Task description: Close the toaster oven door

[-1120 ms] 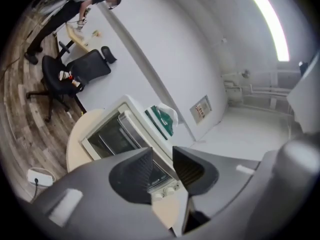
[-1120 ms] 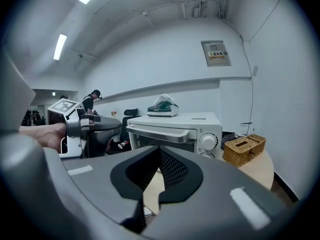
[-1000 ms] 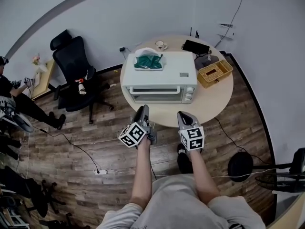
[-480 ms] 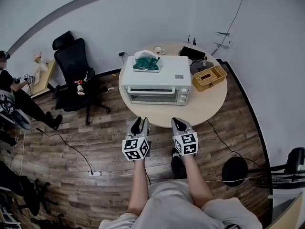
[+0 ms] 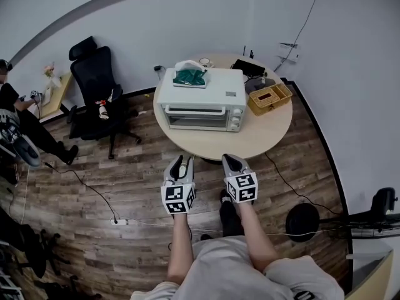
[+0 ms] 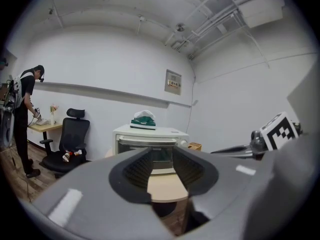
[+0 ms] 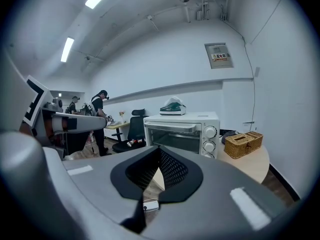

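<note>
Left hand-held gripper [image 5: 180, 162] agape, right [image 5: 229, 159] closed.

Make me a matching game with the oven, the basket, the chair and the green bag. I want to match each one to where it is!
Things:
1. oven
2. basket
3. chair
4. green bag

Places, as the head view shows them:
A. on top of the oven
B. on the floor, left of the table
C. on the table, right of the oven
D. on the table, left of the basket

Pairs: 1-D, 2-C, 3-B, 4-A
</note>
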`<act>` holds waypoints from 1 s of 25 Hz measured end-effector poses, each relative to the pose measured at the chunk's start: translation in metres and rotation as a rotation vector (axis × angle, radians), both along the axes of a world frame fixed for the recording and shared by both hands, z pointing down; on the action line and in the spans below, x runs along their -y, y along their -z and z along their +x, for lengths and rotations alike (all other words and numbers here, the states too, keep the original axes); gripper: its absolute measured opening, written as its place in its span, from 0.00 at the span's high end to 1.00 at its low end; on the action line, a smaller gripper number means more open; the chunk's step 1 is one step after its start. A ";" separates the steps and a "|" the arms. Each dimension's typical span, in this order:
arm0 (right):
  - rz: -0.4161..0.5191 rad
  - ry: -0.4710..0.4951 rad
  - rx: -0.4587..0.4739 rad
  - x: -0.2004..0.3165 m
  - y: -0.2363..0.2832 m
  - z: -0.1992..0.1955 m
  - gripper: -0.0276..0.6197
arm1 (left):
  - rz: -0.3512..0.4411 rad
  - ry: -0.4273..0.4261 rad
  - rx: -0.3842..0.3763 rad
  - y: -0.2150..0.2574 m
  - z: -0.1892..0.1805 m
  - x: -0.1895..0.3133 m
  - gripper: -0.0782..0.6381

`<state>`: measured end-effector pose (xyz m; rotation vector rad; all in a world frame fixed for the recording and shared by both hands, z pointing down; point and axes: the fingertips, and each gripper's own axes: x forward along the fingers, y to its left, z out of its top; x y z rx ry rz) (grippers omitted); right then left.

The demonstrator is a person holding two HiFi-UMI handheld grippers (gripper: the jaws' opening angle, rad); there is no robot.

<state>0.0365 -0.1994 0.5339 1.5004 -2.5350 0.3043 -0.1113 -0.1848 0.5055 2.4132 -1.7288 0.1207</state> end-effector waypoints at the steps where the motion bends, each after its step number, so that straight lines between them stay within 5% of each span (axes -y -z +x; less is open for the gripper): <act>1: 0.001 -0.001 0.000 -0.005 0.000 0.001 0.96 | 0.000 0.000 -0.001 -0.001 0.000 -0.004 0.66; 25: 0.026 0.007 -0.002 -0.084 0.009 -0.021 0.96 | -0.008 0.007 -0.042 -0.008 -0.026 -0.084 0.66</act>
